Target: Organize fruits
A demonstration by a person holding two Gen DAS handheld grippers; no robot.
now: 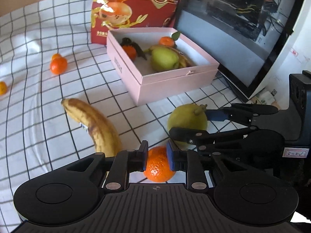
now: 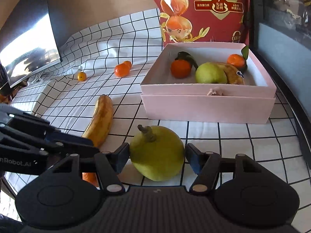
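Note:
My left gripper (image 1: 156,158) is shut on an orange (image 1: 158,165) on the checked cloth. My right gripper (image 2: 157,156) is open around a yellow-green pear (image 2: 157,153), with a small gap on each side; the pear (image 1: 186,119) and right gripper (image 1: 194,124) also show in the left wrist view. A spotted banana (image 1: 93,126) lies left of the orange, also seen in the right wrist view (image 2: 101,120). The pink box (image 1: 155,89) holds two tangerines, a green pear and a banana; it also shows in the right wrist view (image 2: 208,106).
Two small oranges (image 1: 58,65) and a kumquat (image 1: 2,87) lie on the cloth at the far left. A red snack bag (image 1: 134,3) stands behind the box. A dark monitor (image 1: 233,31) stands at the right; another screen (image 2: 29,44) is at the left.

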